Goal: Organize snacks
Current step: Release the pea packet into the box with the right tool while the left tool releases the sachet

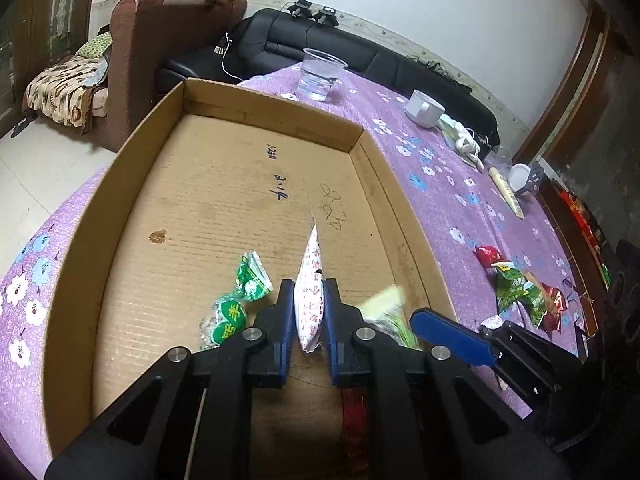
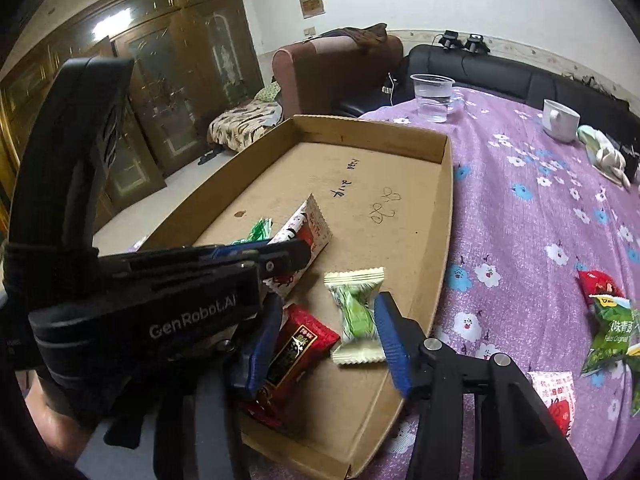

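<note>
So in the left wrist view, the left gripper is clamped tight on a white snack packet with red print, held edge-up over the near end of the shallow cardboard tray, and the packet's far tip pokes out past the fingertips. Two green-wrapped snacks already lie on the tray floor just left of it, and a pile of loose snacks is waiting on the purple flowered tablecloth off to the right, well clear of the tray. You can also spot one blue finger of the other gripper coming in from the right, with a blurry pale wrapper beside it. Over in the right wrist view, the right gripper has its jaws standing apart, with a pale green candy and a red packet lying loose on the tray floor between the fingers, so it's gripping nothing as far as I can tell. The left gripper crosses in front, with the white packet in its jaws. If it were me: lower the white packet onto open cardboard past the green ones before letting go, lay it flat rather than on edge, and keep the two tools from bumping, since they're crowded into the same corner.
</note>
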Motion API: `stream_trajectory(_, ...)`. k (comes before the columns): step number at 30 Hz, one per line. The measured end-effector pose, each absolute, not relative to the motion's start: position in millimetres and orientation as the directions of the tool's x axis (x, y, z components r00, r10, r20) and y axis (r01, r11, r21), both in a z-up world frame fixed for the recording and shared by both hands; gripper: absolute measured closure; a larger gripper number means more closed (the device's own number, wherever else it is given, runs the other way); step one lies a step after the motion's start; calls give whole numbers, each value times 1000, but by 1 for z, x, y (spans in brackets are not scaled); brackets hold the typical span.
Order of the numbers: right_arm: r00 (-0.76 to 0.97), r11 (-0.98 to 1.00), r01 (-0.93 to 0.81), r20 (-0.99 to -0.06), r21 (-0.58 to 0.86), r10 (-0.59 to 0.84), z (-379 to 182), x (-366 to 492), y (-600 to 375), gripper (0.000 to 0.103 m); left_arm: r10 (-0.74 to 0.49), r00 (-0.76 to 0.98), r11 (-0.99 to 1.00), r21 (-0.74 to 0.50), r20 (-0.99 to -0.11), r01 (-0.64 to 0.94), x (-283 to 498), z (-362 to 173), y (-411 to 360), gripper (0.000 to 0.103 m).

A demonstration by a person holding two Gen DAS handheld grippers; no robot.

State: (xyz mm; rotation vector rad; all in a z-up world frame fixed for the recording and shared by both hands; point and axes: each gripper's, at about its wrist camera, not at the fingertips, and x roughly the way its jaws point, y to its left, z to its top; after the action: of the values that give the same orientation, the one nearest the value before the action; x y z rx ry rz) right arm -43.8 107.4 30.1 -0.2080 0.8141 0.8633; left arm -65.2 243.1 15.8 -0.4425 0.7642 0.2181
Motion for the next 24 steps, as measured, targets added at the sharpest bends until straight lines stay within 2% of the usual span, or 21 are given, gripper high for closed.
stream_trajectory(2, 368, 649, -741, -704, 172, 607, 31, -43, 105, 54, 40, 712, 882, -310, -701, -355, -68, 17, 244, 90)
stream_trajectory(4, 369, 654, -730, -692, 197, 620, 34, -40, 100, 54, 43, 724, 878, -319, -689, -356, -70, 18, 246, 82)
stream_trajectory(6, 377, 661, -719, -680, 213, 629, 37, -37, 96, 54, 46, 740, 874, -332, -671, -356, -73, 21, 247, 67)
stream_trajectory(11, 384, 687, -668, -658, 286, 647, 45, -24, 80, 53, 39, 762, 858, -369, -646, -358, -77, 22, 254, 52)
stream_trajectory(14, 381, 700, -628, -651, 339, 657, 51, -17, 70, 51, 27, 759, 853, -382, -650, -357, -76, 21, 255, 52)
stream_trajectory(24, 476, 740, -552, -584, 384, 658, 81, -10, 10, 51, 51, 755, 870, -342, -654, -354, -75, 23, 247, 52)
